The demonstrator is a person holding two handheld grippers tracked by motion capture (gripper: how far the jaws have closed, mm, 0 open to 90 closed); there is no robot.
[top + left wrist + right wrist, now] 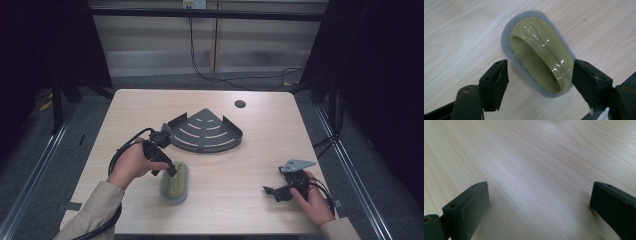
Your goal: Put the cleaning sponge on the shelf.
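A scrubbing pad (175,183) lies flat near the table's front edge, left of centre: a grey sponge base with a glossy olive-green handle on top (541,57). My left gripper (170,170) points down over the pad's near end. In the left gripper view its jaws (540,68) stand apart on either side of that end. The left jaw is clear of the sponge and the right jaw is close beside the handle's tip. My right gripper (270,192) rests low at the front right, open, with bare wood between its jaws (539,192).
A dark grey quarter-round metal shelf tray (207,132) with slots sits at mid-table, just behind the left hand. A round cable hole (240,104) lies further back. The light wooden table (280,140) has bare room between the two grippers.
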